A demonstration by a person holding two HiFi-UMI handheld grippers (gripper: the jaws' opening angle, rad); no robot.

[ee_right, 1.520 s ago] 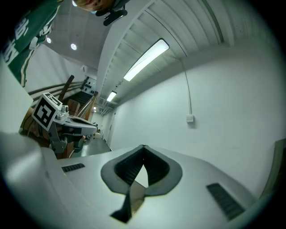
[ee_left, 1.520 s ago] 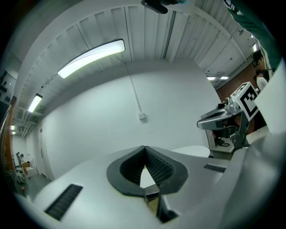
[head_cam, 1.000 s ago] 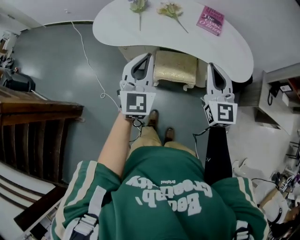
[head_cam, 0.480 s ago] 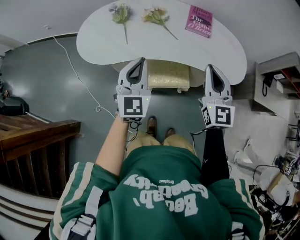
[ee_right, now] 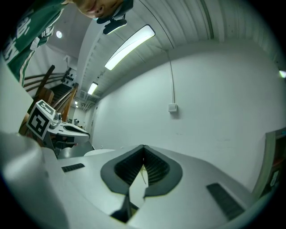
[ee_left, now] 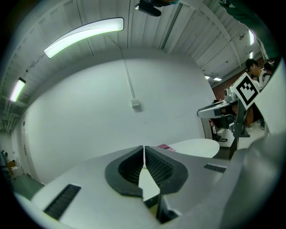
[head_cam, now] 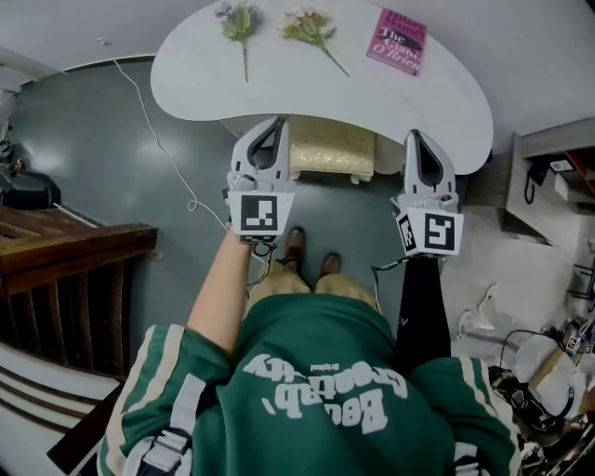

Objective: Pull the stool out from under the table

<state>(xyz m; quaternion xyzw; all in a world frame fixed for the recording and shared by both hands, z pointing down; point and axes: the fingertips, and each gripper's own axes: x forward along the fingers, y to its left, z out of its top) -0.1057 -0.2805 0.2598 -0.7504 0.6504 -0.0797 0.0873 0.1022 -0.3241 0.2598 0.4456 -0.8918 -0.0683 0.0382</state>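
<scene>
A stool (head_cam: 337,149) with a gold cushion and white frame stands half under the white kidney-shaped table (head_cam: 204,79), in the head view. My left gripper (head_cam: 278,124) hovers at the stool's left end, jaws shut and empty. At the stool's right end my right gripper (head_cam: 416,139) is held level, also shut with nothing in it. Both point toward the table and the wall. In the left gripper view the shut gripper (ee_left: 144,148) has the tabletop (ee_left: 196,146) beyond it. The right gripper view shows the shut gripper (ee_right: 143,148) before a white wall.
On the table lie two flower sprigs (head_cam: 244,22) and a pink book (head_cam: 397,42). A white cable (head_cam: 153,130) runs over the grey floor at left. A dark wooden railing (head_cam: 65,279) stands at the left, a white shelf unit (head_cam: 558,177) and clutter at the right. My feet (head_cam: 311,258) stand before the stool.
Both grippers have come a little closer to the table edge and the stool, staying shut. The view has shifted so the table sits lower and more central.
</scene>
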